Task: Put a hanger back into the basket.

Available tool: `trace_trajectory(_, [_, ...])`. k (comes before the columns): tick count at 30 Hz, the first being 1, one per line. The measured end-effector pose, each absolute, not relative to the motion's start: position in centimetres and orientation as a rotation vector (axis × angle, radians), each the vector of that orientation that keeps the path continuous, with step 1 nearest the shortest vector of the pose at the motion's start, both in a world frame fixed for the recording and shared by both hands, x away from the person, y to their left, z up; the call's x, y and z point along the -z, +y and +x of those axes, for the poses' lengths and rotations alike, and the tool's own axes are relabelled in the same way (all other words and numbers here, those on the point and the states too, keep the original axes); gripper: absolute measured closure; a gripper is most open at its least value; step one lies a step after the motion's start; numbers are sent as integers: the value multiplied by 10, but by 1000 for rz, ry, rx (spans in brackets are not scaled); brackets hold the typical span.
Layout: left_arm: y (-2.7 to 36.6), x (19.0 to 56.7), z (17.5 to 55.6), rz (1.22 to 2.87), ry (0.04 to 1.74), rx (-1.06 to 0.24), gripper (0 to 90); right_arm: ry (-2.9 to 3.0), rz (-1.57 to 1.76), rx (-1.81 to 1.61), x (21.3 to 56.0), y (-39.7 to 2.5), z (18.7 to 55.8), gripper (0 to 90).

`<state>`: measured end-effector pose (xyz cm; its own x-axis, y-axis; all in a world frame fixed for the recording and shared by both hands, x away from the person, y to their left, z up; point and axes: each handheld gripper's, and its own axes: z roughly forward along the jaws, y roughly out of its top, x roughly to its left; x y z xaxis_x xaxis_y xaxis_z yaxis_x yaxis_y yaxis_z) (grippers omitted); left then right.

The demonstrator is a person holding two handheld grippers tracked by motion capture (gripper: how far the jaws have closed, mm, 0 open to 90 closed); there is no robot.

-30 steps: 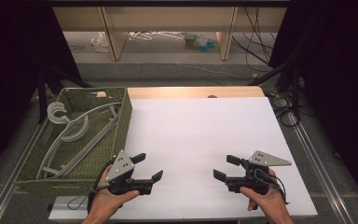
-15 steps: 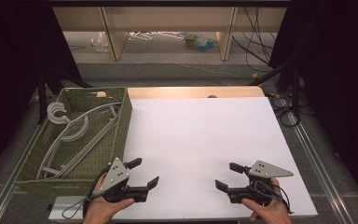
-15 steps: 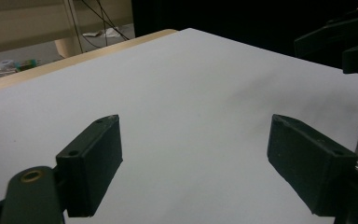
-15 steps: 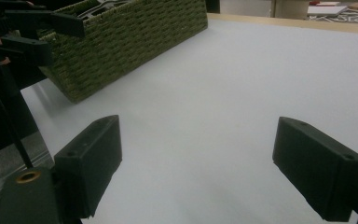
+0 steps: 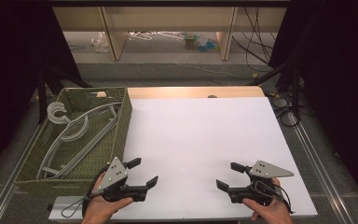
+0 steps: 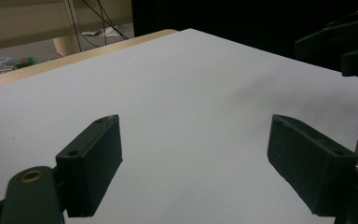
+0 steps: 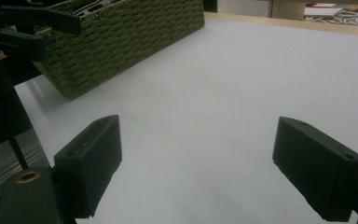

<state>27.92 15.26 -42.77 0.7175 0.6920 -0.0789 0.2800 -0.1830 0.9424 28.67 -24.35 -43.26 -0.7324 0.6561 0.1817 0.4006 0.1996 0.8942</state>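
Jaws on both grippers stand wide apart with nothing between them. Near the table's [image 5: 200,135] front edge, the left gripper [image 5: 142,172] and right gripper [image 5: 227,176] face each other over bare white surface. A green woven basket [image 5: 121,122] sits just beside and behind the left gripper, holding grey clothes hangers [image 5: 74,135], well apart from the right gripper.

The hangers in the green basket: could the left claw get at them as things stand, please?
Probably yes. The left claw is open and empty beside the basket, whose top is open; the hangers lie uncovered inside, though it must lift over the wall.
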Motion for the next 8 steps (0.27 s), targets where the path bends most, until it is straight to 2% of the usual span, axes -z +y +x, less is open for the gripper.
trace_trajectory(8, [154, 427, 280, 1763, 761, -445, 178, 2240, 1009, -1545, 432, -243, 286, 164])
